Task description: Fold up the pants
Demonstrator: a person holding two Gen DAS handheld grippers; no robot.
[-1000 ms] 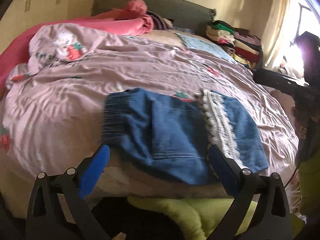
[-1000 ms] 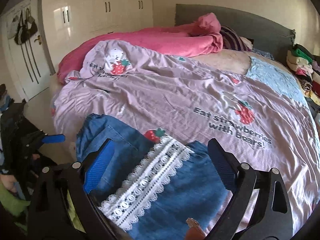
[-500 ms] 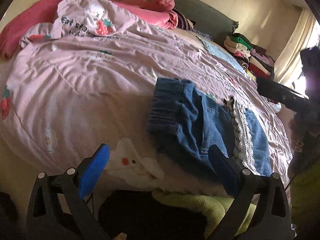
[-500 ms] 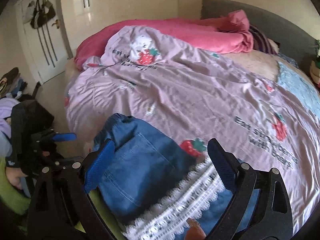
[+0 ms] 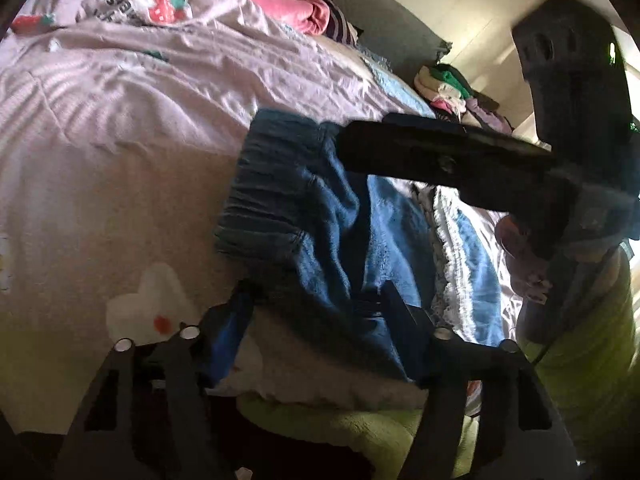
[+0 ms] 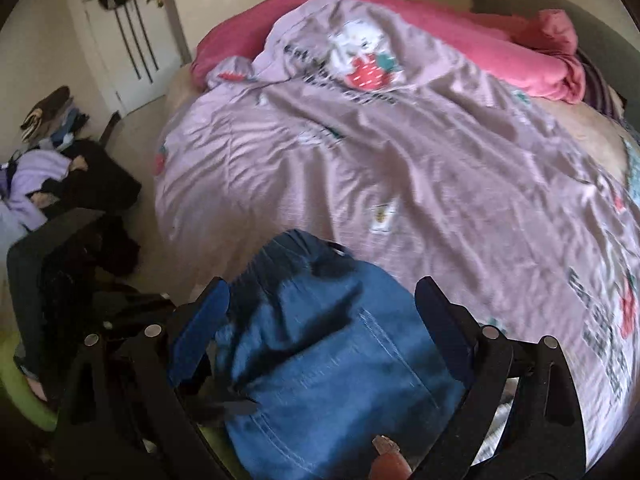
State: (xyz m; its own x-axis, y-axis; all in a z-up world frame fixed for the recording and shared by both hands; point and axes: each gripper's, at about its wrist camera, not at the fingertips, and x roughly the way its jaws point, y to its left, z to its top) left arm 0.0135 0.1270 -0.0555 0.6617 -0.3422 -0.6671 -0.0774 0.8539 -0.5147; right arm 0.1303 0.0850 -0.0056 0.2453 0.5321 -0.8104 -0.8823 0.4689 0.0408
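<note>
The left gripper [image 5: 316, 312] is closing, its blue-padded jaws either side of the near hem of the denim pants [image 5: 320, 216]; the blur leaves it unclear whether the pads press the cloth yet. The right gripper [image 6: 322, 316] hangs with its jaws spread wide above the same pants [image 6: 340, 352], on either side of a stitched back pocket and gripping nothing. In the left wrist view, the right gripper's black body [image 5: 448, 156] crosses over the pants, with the person's hand [image 5: 524, 256] behind it.

The pants lie at the near edge of the bed, elastic waistband to the left and a white lace trim [image 5: 452, 248] to the right, on a lilac duvet [image 6: 400, 168] printed with strawberries and bears. A pink blanket [image 6: 480, 40] is bunched by the grey headboard [image 5: 400, 36]. Stacked folded clothes [image 5: 452, 88] sit at the far right.
</note>
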